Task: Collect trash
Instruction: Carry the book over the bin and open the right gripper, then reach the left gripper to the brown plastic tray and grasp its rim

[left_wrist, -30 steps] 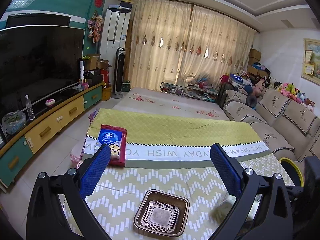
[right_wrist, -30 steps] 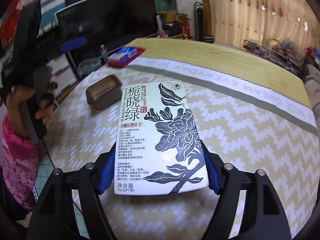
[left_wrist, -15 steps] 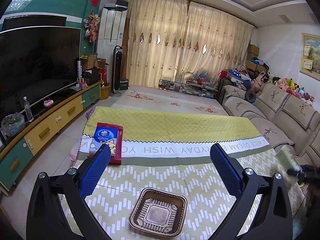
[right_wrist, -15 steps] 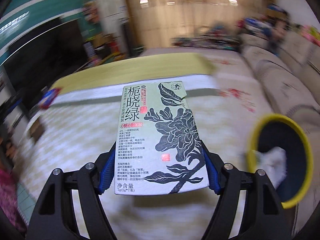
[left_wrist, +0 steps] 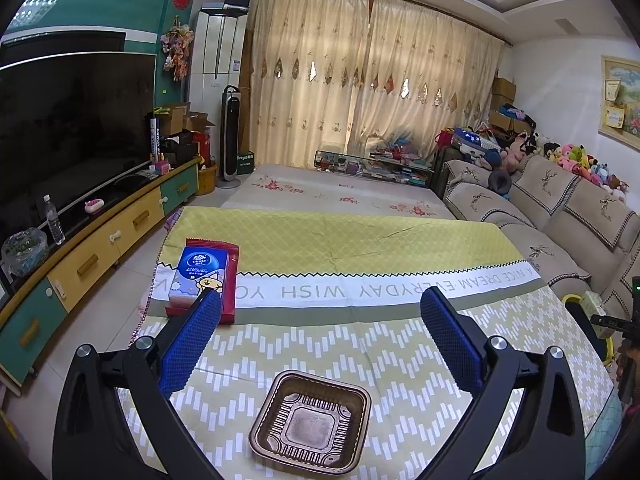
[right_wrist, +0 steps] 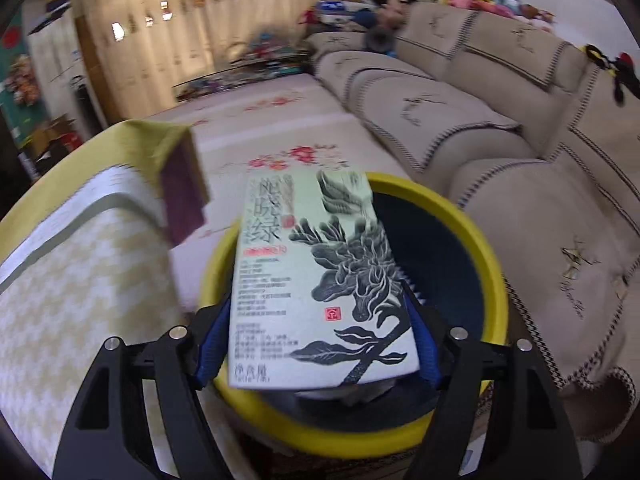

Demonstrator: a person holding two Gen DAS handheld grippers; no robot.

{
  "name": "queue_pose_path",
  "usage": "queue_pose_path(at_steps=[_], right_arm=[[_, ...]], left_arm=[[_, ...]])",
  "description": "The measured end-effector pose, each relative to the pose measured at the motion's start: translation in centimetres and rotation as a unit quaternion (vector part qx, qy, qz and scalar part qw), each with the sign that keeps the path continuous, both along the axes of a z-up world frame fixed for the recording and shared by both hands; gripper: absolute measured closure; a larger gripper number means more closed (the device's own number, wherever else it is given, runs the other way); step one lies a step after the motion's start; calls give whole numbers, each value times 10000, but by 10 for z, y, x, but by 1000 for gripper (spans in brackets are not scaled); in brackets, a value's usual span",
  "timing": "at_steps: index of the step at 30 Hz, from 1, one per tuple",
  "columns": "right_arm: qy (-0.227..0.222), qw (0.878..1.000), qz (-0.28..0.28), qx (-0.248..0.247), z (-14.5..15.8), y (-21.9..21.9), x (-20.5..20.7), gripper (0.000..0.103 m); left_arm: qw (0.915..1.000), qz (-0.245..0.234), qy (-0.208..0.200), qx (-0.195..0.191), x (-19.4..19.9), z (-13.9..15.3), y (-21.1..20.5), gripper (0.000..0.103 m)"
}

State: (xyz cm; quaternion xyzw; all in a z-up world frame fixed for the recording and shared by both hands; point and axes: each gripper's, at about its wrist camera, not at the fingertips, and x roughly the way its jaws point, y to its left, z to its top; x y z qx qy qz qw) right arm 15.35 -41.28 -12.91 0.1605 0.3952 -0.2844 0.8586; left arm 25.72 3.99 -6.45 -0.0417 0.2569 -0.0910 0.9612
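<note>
Over the bin [right_wrist: 472,216], my right gripper [right_wrist: 320,344] pinches the box [right_wrist: 316,276] by its long edges; it looks light, stiff, crushable.

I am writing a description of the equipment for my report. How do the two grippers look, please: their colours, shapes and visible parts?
Both look alike. The left gripper has two black angular arms with cut-out openings and round silver bolt heads. Its fingers are long flat pads covered in blue textured rubber. The right gripper shows the same black frame, silver bolts and blue fingers. No cables, markings or sleeves are visible.
</note>
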Motion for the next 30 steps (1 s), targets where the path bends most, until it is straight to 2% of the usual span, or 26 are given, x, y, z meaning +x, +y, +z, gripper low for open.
queue_pose_path(at_steps=[5, 11, 16, 19, 21, 25, 27, 30], right_arm=[[-445, 9987, -126, -215, 19, 13, -5, 28], [-1133, 9913, 472, -483, 52, 69, -8, 25], [-1335, 9824, 1068, -755, 56, 124, -5, 23], [-1445, 9750, 1254, -1135, 64, 146, -8, 19], [-1442, 9736, 1296, -1205, 65, 150, -8, 16], [-1420, 9758, 1280, -1063, 65, 147, -8, 16], [-1425, 9766, 1252, -1014, 65, 144, -8, 16], [-1339, 9777, 1266, -1011, 64, 145, -5, 16]], left_arm=[[10000, -33, 51, 28, 3, -2, -1, 5], [9998, -159, 56, 120, 1, -3, -11, 5], [9990, -237, 321, 186, 0, -7, -19, 5], [9972, -394, 478, 423, -8, -12, -28, 5], [9940, -551, 660, 670, -15, -20, -37, 6], [9866, -680, 994, 1099, -23, -39, -48, 21], [9843, -681, 1158, 1147, -22, -47, -50, 31], [9815, -635, 1349, 1200, -16, -57, -50, 39]])
